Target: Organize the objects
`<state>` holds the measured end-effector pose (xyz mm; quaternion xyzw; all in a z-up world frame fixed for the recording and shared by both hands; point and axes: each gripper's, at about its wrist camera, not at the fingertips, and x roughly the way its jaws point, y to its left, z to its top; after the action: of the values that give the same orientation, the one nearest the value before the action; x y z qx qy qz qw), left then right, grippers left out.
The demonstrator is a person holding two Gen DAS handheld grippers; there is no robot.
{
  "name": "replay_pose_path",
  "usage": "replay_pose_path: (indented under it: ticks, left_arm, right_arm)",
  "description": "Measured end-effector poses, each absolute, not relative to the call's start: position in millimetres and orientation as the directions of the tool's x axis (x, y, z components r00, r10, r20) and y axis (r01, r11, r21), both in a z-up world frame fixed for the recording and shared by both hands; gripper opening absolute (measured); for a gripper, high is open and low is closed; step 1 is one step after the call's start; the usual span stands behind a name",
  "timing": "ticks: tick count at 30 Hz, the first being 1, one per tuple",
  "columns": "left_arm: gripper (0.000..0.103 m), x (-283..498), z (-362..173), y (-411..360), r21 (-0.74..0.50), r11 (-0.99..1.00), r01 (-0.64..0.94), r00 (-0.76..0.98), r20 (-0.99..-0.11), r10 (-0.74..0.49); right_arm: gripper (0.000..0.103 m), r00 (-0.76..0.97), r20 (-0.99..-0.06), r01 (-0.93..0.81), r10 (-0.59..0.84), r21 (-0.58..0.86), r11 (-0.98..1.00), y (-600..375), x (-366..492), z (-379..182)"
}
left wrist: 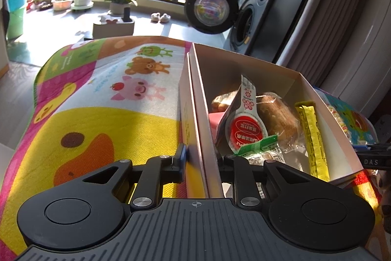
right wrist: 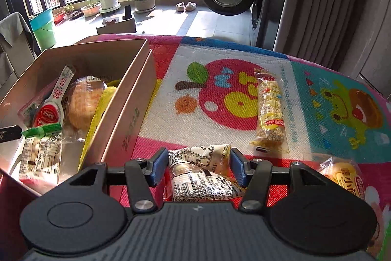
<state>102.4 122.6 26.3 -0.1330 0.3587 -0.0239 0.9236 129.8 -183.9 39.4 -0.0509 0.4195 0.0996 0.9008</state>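
Between the spread fingers of the right gripper (right wrist: pixel 199 166) lay a crumpled white snack packet (right wrist: pixel 200 175) covered in small print, resting on the cartoon-printed mat (right wrist: pixel 220 99) that covered the tabletop. Both blue pads (right wrist: pixel 160 164) stood just clear of the packet's sides, one on each flank, so the fingers were released and not yet pressing it. Further along the mat a long cereal bar wrapper (right wrist: pixel 270 111) lay well beyond the fingertips, and a yellow-labelled bun packet (right wrist: pixel 347 177) sat off to the right.

Left of that packet stood the cardboard box (right wrist: pixel 127 114), already holding a wrapped bread roll (right wrist: pixel 81 102), a red-and-white sachet (right wrist: pixel 50 111), a yellow stick pack (left wrist: pixel 311 138) and a green-topped packet (right wrist: pixel 40 151).

In the left wrist view, the left gripper (left wrist: pixel 202 158) straddled the box's near side wall (left wrist: pixel 198 114), one finger outside against the cardboard and the other inside the box. Whether the fingers actually squeezed the wall could not be told.
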Motion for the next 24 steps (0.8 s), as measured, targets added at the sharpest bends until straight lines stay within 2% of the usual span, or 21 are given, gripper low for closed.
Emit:
replay_pose_path:
  ticks: [4, 8, 12, 16, 22, 24]
  left_arm:
    - [0.022, 102.6, 26.2, 122.0, -0.263, 0.963, -0.055, 0.742, -0.657, -0.137]
    - [0.022, 102.7, 25.8, 121.5, -0.265, 0.962, -0.064, 0.742, -0.658, -0.132]
    - [0.021, 103.4, 26.3, 119.8, -0.254, 0.965, -0.071, 0.739, -0.663, -0.12]
    - [0.02, 103.7, 27.1, 117.2, -0.233, 0.97, -0.072, 0.736, -0.668, -0.106]
    - [0.019, 105.4, 29.2, 114.3, -0.212, 0.974, -0.078, 0.727, -0.681, -0.089]
    - [0.018, 105.7, 29.2, 112.6, -0.199, 0.977, -0.08, 0.726, -0.683, -0.08]
  right_arm:
    - [0.062, 0.653, -0.751, -0.267, 0.096, -0.109, 0.958, -191.5, 78.9, 37.2]
    - [0.086, 0.703, -0.711, -0.181, -0.014, -0.199, 0.963, -205.7, 42.8, 30.5]
    - [0.089, 0.728, -0.683, -0.043, -0.059, -0.131, 0.99, -228.8, 23.6, 24.1]
    - [0.096, 0.753, -0.652, 0.039, -0.09, -0.092, 0.995, -241.7, 15.5, 15.7]
    - [0.096, 0.811, -0.585, 0.099, -0.029, 0.089, 0.991, -276.7, 2.6, 34.3]
    - [0.096, 0.823, -0.564, 0.141, -0.07, 0.083, 0.987, -289.2, 6.3, 44.2]
